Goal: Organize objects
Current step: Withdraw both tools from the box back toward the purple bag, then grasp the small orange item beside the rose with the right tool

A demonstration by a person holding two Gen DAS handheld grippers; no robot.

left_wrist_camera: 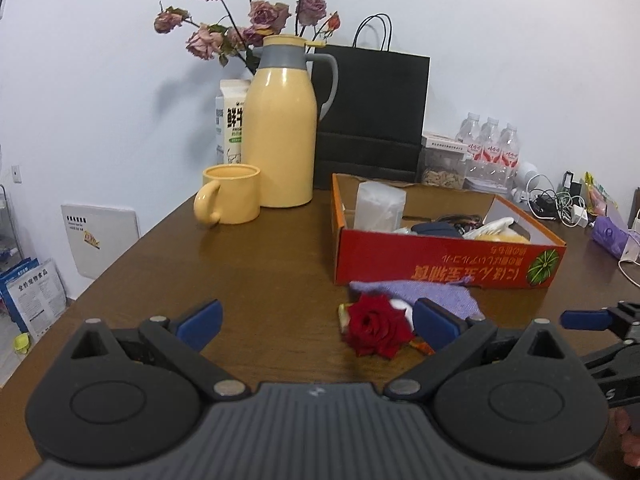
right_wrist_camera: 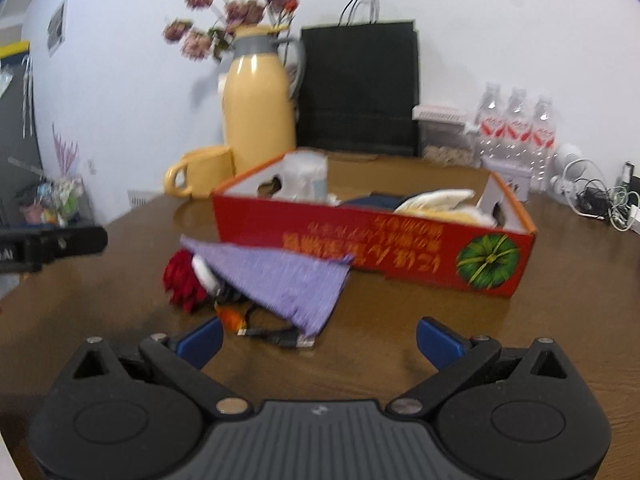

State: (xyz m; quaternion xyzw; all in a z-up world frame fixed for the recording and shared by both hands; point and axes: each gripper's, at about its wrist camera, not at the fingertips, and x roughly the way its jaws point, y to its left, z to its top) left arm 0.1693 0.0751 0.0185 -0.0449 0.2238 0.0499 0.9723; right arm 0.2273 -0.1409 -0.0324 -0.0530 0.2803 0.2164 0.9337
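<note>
Both wide open, empty: left hand-held gripper (left_wrist_camera: 316, 324), right hand-held gripper (right_wrist_camera: 319, 338). Lower centre: purple cloth (right_wrist_camera: 280, 280) draped over rose (right_wrist_camera: 182, 280) — risks dragging it along.

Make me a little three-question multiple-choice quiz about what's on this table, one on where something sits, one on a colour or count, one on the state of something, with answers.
1. Where does the red rose lie?
A. inside the red box
B. on the table in front of the red box
C. in the yellow mug

2. How many water bottles stand together at the back?
A. one
B. three
C. six

3. How do the left gripper fingers stand?
A. spread open, holding nothing
C. clamped on the mug
B. closed on the purple cloth

Answers: 1 B, the rose rests on the wood before the red box, beside the purple cloth. 2 B, three red-labelled bottles show. 3 A, bare table shows between the blue pads.
</note>
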